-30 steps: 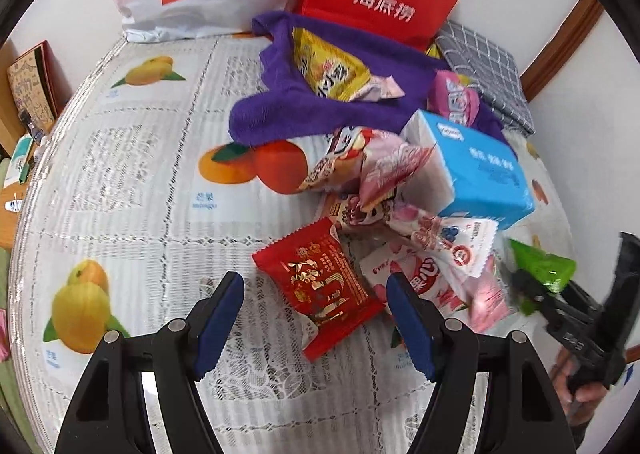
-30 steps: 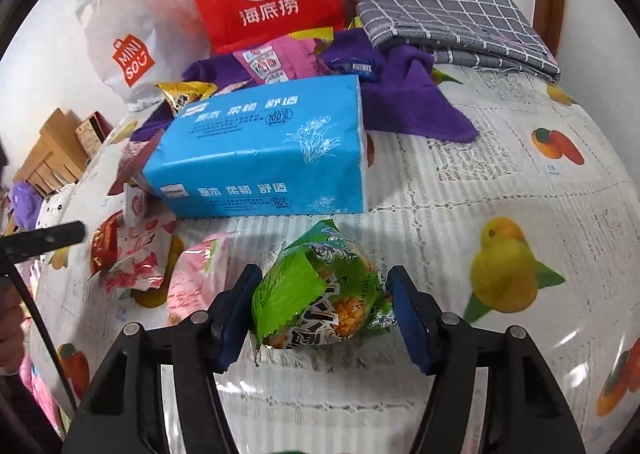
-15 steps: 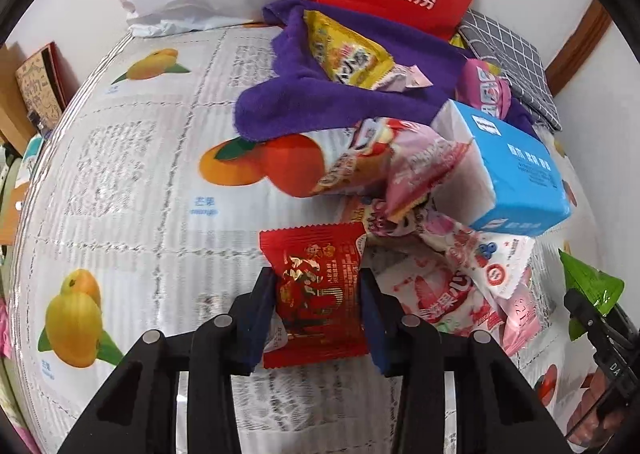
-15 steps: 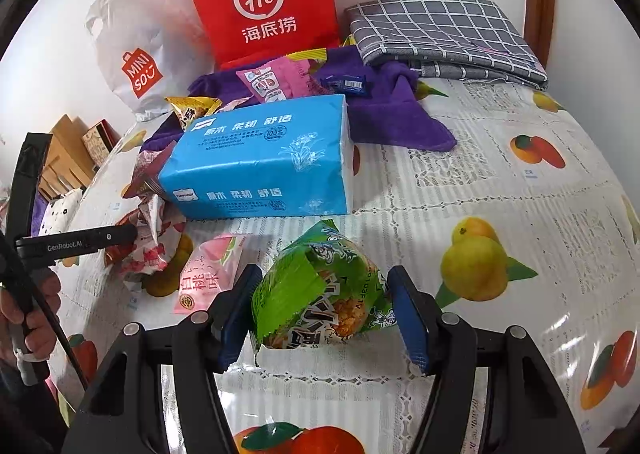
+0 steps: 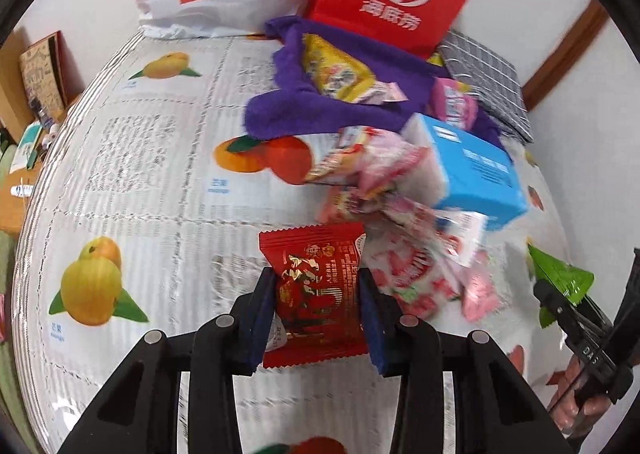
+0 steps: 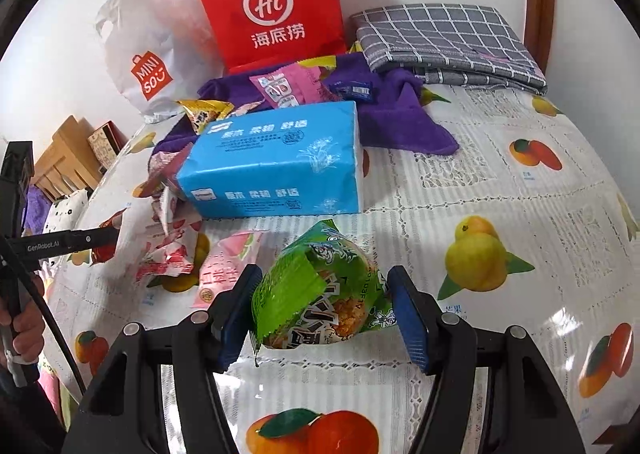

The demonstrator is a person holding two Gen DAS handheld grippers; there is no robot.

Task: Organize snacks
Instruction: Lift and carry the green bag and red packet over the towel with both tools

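The left tool [image 5: 318,304] is now clenched on the red packet [image 5: 316,286]: a second ago its blue pads stood wide apart around that packet as it lay flat on the bench [image 5: 132,174], and they have since closed in on its two side edges. The packet now stands upright between the pads, its top edge clear of the pile of pink and white snack packets [image 5: 404,246] just to its right. The right tool [image 6: 324,312] grips the green snack bag [image 6: 320,290] as it did a second ago, with the bag's sides pressed by both pads, near the front of the blue tissue pack [image 6: 276,162]. Both hands thus carry one snack each. Judged from this, picking is complete and the next step is transfer to a sorting spot, possibly the red paper bag [image 6: 272,6] at the far side.
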